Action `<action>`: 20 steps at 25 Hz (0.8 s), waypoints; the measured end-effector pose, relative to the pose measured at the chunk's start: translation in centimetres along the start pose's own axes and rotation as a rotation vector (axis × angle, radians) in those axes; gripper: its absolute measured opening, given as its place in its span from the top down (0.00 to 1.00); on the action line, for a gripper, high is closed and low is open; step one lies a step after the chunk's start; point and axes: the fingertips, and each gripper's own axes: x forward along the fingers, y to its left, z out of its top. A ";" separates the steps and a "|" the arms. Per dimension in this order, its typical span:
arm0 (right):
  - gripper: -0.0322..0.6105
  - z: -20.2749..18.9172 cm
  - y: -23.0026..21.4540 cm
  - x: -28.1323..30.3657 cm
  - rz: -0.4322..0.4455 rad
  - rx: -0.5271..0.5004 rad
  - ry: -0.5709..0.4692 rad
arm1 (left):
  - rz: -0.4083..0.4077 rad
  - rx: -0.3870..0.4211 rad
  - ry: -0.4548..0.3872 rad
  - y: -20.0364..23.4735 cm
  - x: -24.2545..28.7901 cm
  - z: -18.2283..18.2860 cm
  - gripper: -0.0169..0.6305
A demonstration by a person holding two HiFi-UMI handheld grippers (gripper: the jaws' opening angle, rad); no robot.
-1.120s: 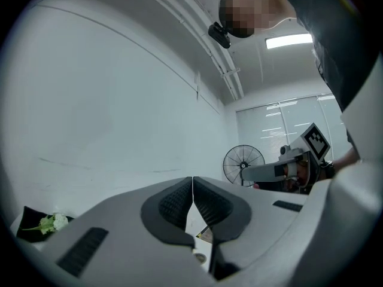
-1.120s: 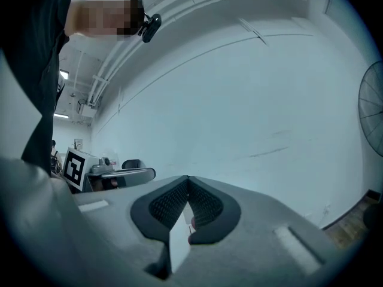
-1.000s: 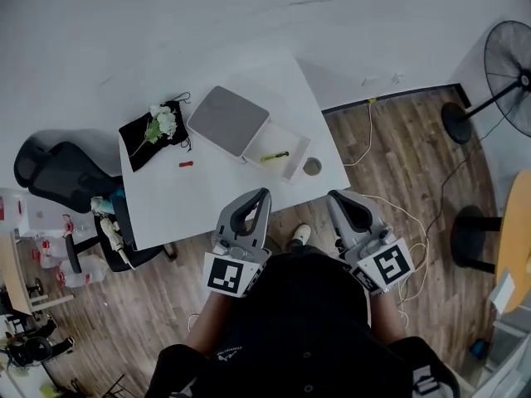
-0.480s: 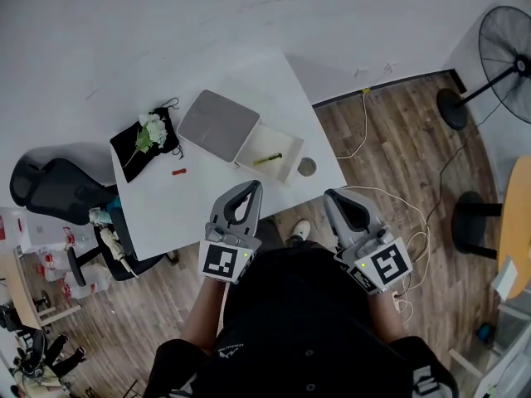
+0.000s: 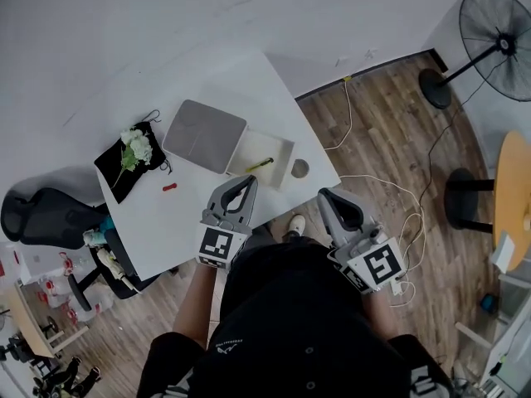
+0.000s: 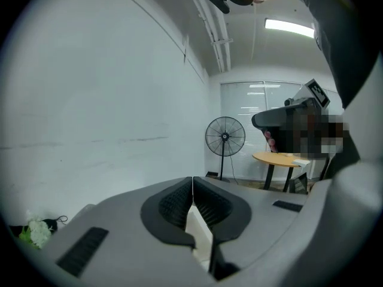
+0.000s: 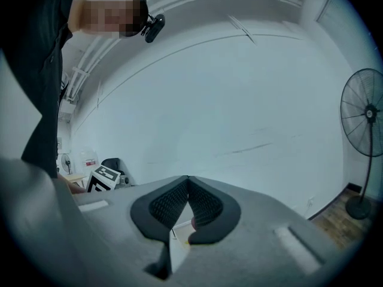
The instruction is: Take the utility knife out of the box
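In the head view a white box (image 5: 286,150) lies open on the white table (image 5: 182,222), its grey lid (image 5: 203,134) beside it on the left. The yellow-green utility knife (image 5: 260,165) rests inside the box. My left gripper (image 5: 247,180) hovers over the table's near edge, just short of the box, jaws shut and empty. My right gripper (image 5: 325,195) is off the table's near right corner, also shut with nothing in it. The left gripper view shows the left gripper (image 6: 192,179) with its pads together. The right gripper view shows the right gripper (image 7: 188,178) the same way.
A black cloth with white flowers (image 5: 129,157) lies at the table's left, a small red item (image 5: 169,186) near it, and a round disc (image 5: 299,168) right of the box. A black chair (image 5: 41,218), a standing fan (image 5: 498,44), floor cables (image 5: 377,189) and a round wooden table (image 5: 516,197) surround the table.
My left gripper has sunk and come closer to the box at the table's near edge. The right gripper shifted slightly. Both stayed shut. The head view has swung, so the table sits further left.
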 end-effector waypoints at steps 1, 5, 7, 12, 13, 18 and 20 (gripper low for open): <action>0.94 0.0 0.1 0.3 -0.008 0.000 0.003 | -0.013 0.002 0.018 0.4 0.4 -0.6 0.96; 0.94 -0.3 0.1 1.4 -0.035 0.009 0.016 | -0.062 -0.009 0.087 1.8 1.6 -2.9 0.96; 0.94 -0.5 0.0 1.9 -0.045 0.009 0.028 | -0.083 -0.001 0.107 2.3 2.5 -3.7 0.96; 0.94 -0.6 0.3 3.6 -0.067 -0.002 0.037 | -0.146 0.071 0.193 2.8 4.2 -6.3 0.96; 0.94 -0.8 0.3 3.7 -0.075 -0.002 0.048 | -0.160 0.079 0.210 2.9 4.5 -6.9 0.96; 0.94 -1.7 0.1 4.3 -0.108 -0.006 0.090 | -0.217 0.150 0.301 3.1 6.0 -9.6 0.96; 0.94 -1.9 0.0 4.5 -0.119 0.003 0.094 | -0.247 0.175 0.338 2.9 6.5 -10.4 0.96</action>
